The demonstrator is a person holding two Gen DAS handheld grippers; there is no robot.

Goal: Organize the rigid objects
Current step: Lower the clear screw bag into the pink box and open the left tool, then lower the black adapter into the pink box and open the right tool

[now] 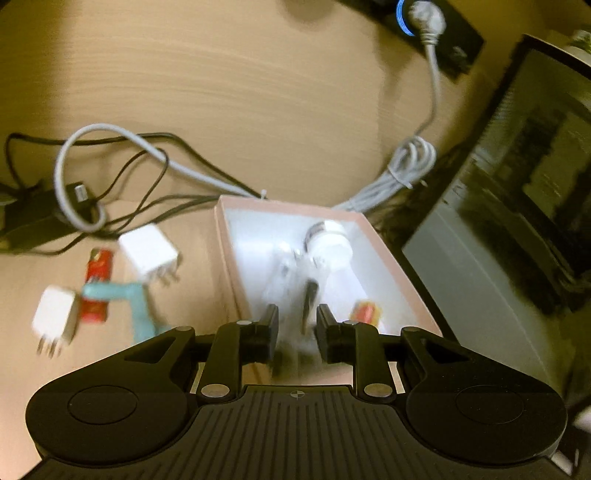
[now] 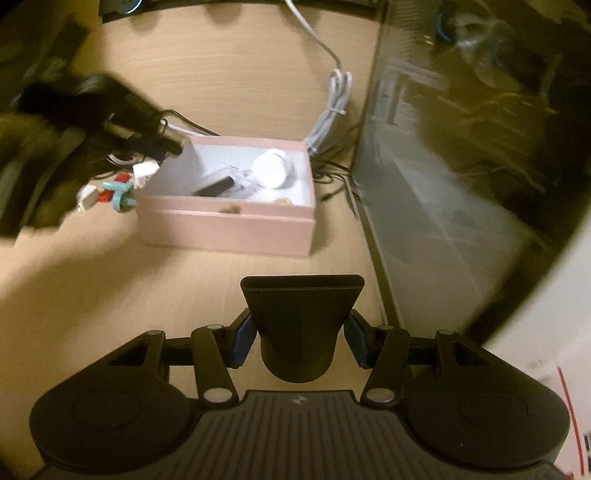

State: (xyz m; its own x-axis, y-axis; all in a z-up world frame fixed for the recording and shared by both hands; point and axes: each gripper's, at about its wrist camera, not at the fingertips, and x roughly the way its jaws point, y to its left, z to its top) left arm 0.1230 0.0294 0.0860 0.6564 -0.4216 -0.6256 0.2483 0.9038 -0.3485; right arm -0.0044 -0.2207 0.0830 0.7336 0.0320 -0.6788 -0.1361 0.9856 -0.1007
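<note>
A pink box stands open on the wooden desk. Inside lie a white round jar, a black oblong piece, some clear plastic and a small red and yellow item. My left gripper hovers over the box's left near part. Its jaws stand a narrow gap apart, and I see nothing pressed between them. My right gripper is shut on a black flared nozzle, short of the box's front wall.
Left of the box lie two white plug adapters, a red item and a teal piece. Black and grey cables run behind to a power strip. A dark glass-fronted case walls the right side.
</note>
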